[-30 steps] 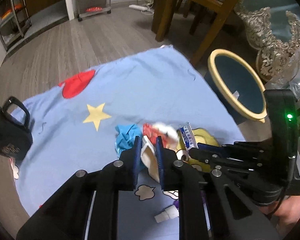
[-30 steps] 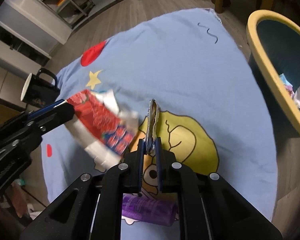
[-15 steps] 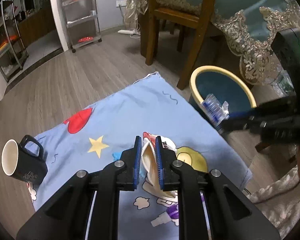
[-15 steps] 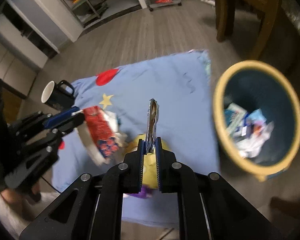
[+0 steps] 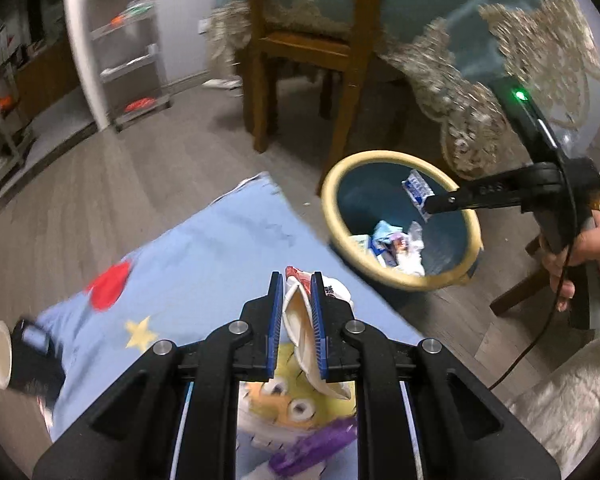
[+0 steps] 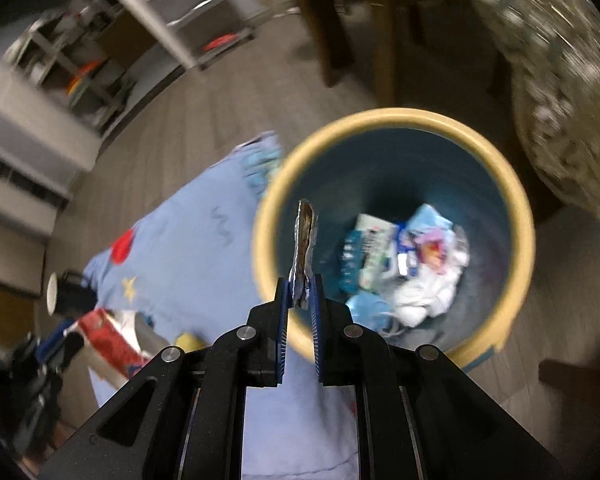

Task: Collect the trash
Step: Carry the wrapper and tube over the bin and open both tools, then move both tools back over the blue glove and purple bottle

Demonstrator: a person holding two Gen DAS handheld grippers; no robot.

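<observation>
The right gripper [image 6: 299, 300] pinches a foil wrapper [image 6: 304, 254] edge-on over the yellow-rimmed bin [image 6: 516, 196], print unreadable. The left gripper [image 5: 296, 320] clamps a crushed paper cup [image 5: 300, 328], partly hidden, above the blue mat [image 5: 204, 252].

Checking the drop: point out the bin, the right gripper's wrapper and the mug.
bin [image 6: 518, 216], right wrist view, yellow rim.
wrapper [image 6: 303, 252], right wrist view, foil edge.
mug [image 5: 36, 364], left wrist view, black side.

the bin [image 5: 400, 282] stands on the floor just right of the mat [image 5: 204, 256]; a mug [image 5: 18, 354] is at the mat's left edge, a chair [image 5: 304, 48] behind.
</observation>
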